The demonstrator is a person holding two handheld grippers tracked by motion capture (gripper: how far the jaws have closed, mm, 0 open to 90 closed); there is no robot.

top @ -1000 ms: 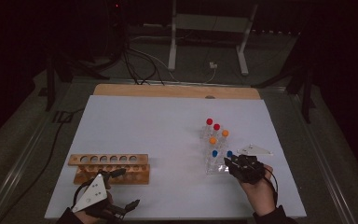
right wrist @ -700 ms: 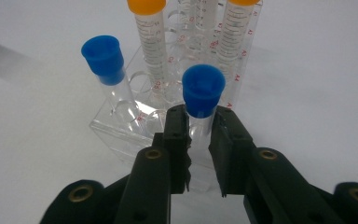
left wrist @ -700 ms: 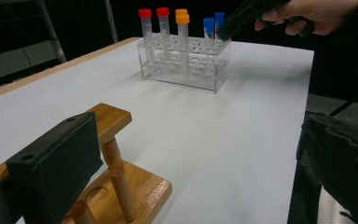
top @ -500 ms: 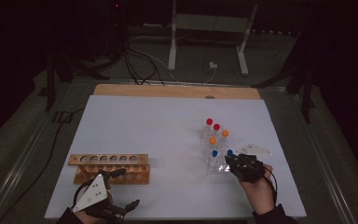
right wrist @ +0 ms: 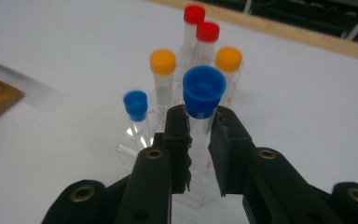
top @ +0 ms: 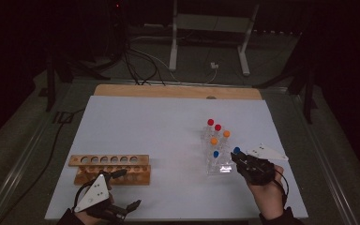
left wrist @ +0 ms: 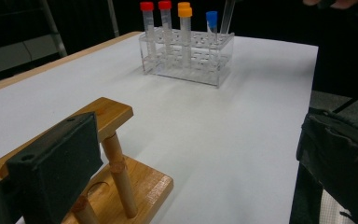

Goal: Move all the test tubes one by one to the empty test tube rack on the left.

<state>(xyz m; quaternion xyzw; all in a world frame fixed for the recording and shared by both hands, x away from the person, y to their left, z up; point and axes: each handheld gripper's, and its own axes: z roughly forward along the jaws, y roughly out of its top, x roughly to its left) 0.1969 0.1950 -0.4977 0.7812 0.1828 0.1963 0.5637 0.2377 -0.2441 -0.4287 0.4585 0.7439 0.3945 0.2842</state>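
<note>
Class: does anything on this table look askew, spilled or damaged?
Nothing stands out. The capped tubes stand upright in the clear rack, the wooden rack sits level, and the right gripper grips one blue-capped tube squarely.

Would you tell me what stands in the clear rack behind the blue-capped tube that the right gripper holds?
Behind the held blue-capped tube stand two orange-capped tubes and two red-capped tubes; another blue-capped tube stands beside it. The fingers cover the rack's near holes.

Your right gripper (right wrist: 198,135) clamped one tube (right wrist: 200,100) just below its cap, in front of the clear rack (top: 214,165) holding the other tubes (top: 214,130) on the table's right half. Well apart on the left stood the wooden rack (top: 108,168), your left gripper (top: 117,193) spread wide at its near end.
</note>
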